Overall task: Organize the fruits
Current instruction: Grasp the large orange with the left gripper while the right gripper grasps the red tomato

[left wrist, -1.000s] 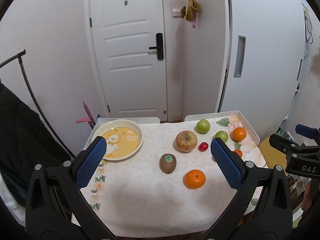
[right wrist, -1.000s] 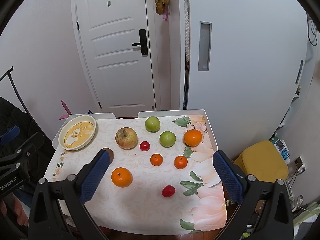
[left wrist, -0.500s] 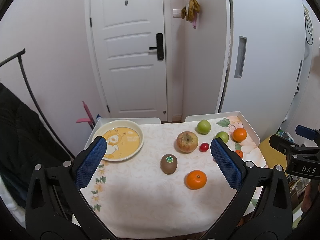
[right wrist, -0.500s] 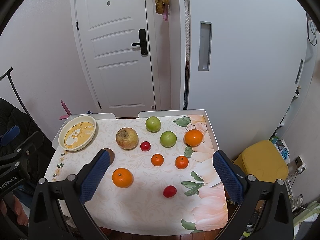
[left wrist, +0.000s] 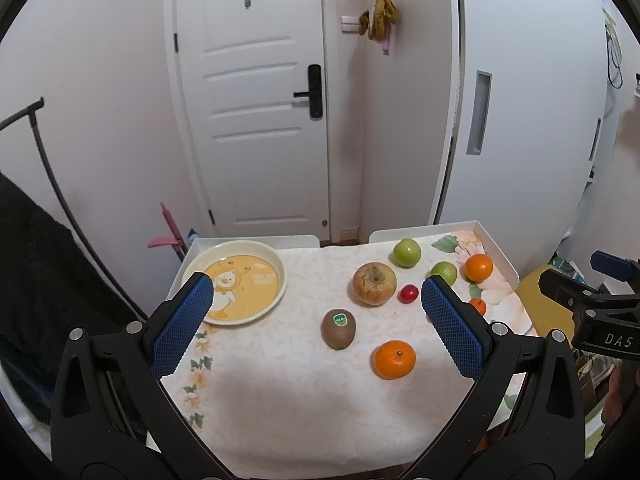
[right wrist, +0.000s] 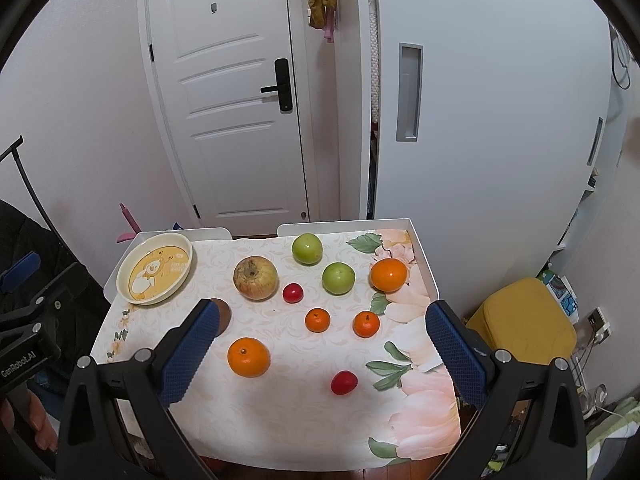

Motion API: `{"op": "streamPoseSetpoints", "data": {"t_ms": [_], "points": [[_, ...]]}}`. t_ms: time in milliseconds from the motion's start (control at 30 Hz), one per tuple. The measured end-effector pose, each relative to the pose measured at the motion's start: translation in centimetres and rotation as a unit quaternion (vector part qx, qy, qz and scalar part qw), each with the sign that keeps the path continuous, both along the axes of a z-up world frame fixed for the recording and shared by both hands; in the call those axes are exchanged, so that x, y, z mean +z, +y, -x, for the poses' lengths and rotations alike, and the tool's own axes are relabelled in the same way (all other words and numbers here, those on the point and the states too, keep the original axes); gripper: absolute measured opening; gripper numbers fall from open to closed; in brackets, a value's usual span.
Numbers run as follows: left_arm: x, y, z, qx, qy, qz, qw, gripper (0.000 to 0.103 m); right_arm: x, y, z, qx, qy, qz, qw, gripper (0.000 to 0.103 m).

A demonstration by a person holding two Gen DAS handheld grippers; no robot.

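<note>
Blue pads of the left gripper (left wrist: 316,322) stand spread wide at the lower corners of the left wrist view, nothing between them. Against the frame a second ago, the table has slid slightly down and right in the picture: the kiwi (left wrist: 338,328) sits a touch lower at centre, the fruit layout itself unchanged. The yellow plate (left wrist: 237,283) lies at left centre, bare of fruit. Right of the kiwi is a big orange (left wrist: 395,359); above it an apple (left wrist: 374,283) with a red cherry tomato (left wrist: 408,293) just beside. Two green fruits (left wrist: 406,252) and another orange (left wrist: 478,267) lie toward the upper right of the cloth. The table (left wrist: 494,242) carries a pale floral cloth inside a white raised rim. A white door (left wrist: 256,92) fills the upper middle; a black rack leans at left.

In the right wrist view, the right gripper (right wrist: 320,352) is likewise spread and holds nothing. Compared with the earlier frame, the fruit sits marginally lower in the picture; otherwise nothing has moved. The plate (right wrist: 156,269) is at upper left of the table, the apple (right wrist: 255,278) centre, green fruits (right wrist: 307,248) above right. Two small mandarins (right wrist: 317,319) lie mid-table, another tomato (right wrist: 343,382) lower centre. The kiwi is mostly hidden behind the left pad. A yellow stool (right wrist: 524,320) stands at right, beside a white sliding door (right wrist: 480,100).
</note>
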State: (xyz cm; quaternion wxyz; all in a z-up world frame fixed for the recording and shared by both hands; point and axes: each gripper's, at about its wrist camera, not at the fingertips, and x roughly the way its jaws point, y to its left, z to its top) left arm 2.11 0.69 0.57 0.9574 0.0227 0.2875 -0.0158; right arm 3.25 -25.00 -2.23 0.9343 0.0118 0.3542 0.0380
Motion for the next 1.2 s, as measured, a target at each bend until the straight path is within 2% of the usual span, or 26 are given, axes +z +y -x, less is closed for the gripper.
{"op": "streamPoseSetpoints", "data": {"t_ms": [233,533,800,1200], "points": [[-1.6,0.7,-1.7,-0.021,0.028,0.006,0.9994,0.103,-0.8,0.1,0.0,-0.019,0.016,-0.003,1.0,0.103],[-5.9,-0.7,-2.6,-0.03,0.058,0.007,0.9979,0.103,-4.3,-2.1,-0.7,-0.028,0.04,-0.003,0.999,0.103],[-10.6,-3.4,-3.0,-0.027,0.075,-0.001,0.9968,0.103,-8.9,-3.4,-1.1,0.035,0.06,0.003,0.998,0.103],[-18.0,-7.1,-4.0,-0.038,0.089,-0.015,0.9951,0.103,-16.2,-3.9,-2.4,0.129,0.082,0.016,0.988,0.1]]}}
